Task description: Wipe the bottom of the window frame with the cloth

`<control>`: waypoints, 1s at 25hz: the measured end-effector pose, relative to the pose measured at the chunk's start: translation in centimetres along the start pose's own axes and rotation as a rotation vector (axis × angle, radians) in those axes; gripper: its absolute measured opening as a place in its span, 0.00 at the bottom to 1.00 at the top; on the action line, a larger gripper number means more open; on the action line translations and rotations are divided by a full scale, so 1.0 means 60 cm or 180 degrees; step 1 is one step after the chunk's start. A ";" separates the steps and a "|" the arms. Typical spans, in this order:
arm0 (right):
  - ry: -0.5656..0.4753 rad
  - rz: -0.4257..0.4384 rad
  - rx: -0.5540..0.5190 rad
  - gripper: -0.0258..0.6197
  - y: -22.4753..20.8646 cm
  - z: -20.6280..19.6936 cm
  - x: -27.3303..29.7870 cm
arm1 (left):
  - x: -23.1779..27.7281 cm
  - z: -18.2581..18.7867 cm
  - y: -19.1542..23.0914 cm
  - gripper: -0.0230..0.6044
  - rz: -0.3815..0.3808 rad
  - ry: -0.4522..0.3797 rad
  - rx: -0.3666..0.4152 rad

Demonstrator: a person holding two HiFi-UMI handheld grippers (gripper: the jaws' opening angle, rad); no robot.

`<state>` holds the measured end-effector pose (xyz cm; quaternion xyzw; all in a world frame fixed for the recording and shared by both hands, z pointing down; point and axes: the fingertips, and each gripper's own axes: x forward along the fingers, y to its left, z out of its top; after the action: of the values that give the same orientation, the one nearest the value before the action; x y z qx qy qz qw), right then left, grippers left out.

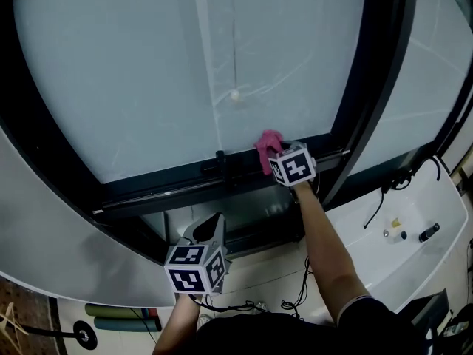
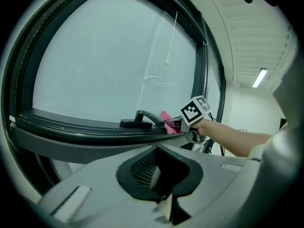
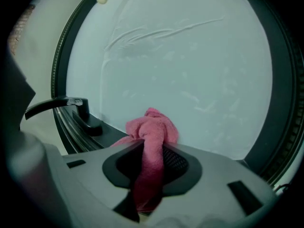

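Left gripper (image 1: 213, 224) fingers pressed together; right gripper (image 1: 273, 156) fingers pinch pink cloth (image 1: 267, 140) on window frame (image 1: 170, 186).

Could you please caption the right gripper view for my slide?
Right gripper clamps a pink cloth at the window frame bottom, near the handle.

cloth (image 3: 151, 132): plain pink-red
window frame (image 1: 185, 180): black
glass (image 1: 148, 72): pale grey-blue, faint whitish streaks
handle (image 1: 219, 157): black, at 9 o'clock from cloth
bead (image 1: 234, 95): white, at 11 o'clock from cloth
left gripper (image 2: 165, 207): grey, black meshed recess
right gripper (image 3: 147, 198): grey and black; cube white with black squares
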<state>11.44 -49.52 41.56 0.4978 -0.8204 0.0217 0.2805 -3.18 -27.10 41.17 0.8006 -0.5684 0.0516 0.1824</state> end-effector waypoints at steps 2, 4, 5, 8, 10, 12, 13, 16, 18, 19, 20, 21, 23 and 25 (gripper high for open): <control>0.0011 -0.0106 0.0048 0.21 -0.038 -0.011 -0.003 | 0.014 -0.001 -0.015 0.05 -0.0035 0.0003 -0.0003; 0.0035 -0.0229 0.0091 0.21 -0.078 -0.025 -0.009 | 0.027 -0.003 -0.031 0.05 -0.0070 0.0007 -0.0010; 0.0044 -0.0303 0.0113 0.21 -0.100 -0.033 -0.012 | 0.035 -0.003 -0.041 0.05 -0.0092 0.0011 -0.0011; 0.0041 -0.0542 0.0213 0.21 -0.169 -0.056 -0.023 | 0.057 -0.007 -0.071 0.05 -0.0171 0.0028 -0.0007; 0.0058 -0.0684 0.0284 0.21 -0.207 -0.069 -0.030 | 0.069 -0.013 -0.087 0.05 -0.0207 0.0047 -0.0008; 0.0065 -0.0807 0.0348 0.21 -0.238 -0.081 -0.035 | 0.077 -0.019 -0.098 0.05 -0.0222 0.0074 -0.0011; 0.0060 -0.0869 0.0380 0.21 -0.252 -0.086 -0.037 | 0.080 -0.021 -0.102 0.05 -0.0222 0.0087 -0.0010; -0.0019 -0.1073 0.0475 0.21 -0.296 -0.098 -0.048 | 0.084 -0.021 -0.108 0.05 -0.0203 0.0101 -0.0003; -0.0056 -0.1151 0.0540 0.21 -0.315 -0.107 -0.049 | 0.084 -0.019 -0.106 0.05 -0.0172 0.0096 -0.0009; -0.0093 -0.1161 0.0548 0.21 -0.316 -0.103 -0.049 | 0.083 -0.019 -0.104 0.05 -0.0151 0.0093 -0.0009; -0.0133 -0.1166 0.0544 0.21 -0.315 -0.096 -0.051 | 0.082 -0.018 -0.102 0.05 -0.0131 0.0087 -0.0004; -0.0161 -0.1175 0.0540 0.21 -0.313 -0.091 -0.054 | 0.079 -0.017 -0.100 0.05 -0.0113 0.0079 0.0003; -0.0192 -0.1206 0.0539 0.21 -0.310 -0.090 -0.064 | 0.071 -0.012 -0.093 0.05 -0.0081 0.0051 0.0021; -0.0264 -0.1234 0.0544 0.21 -0.302 -0.091 -0.082 | 0.059 -0.004 -0.081 0.05 -0.0052 0.0008 0.0044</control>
<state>30.56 -52.94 39.38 0.6686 -0.7154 0.0162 0.2022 2.57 -28.76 41.31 0.8063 -0.5613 0.0550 0.1780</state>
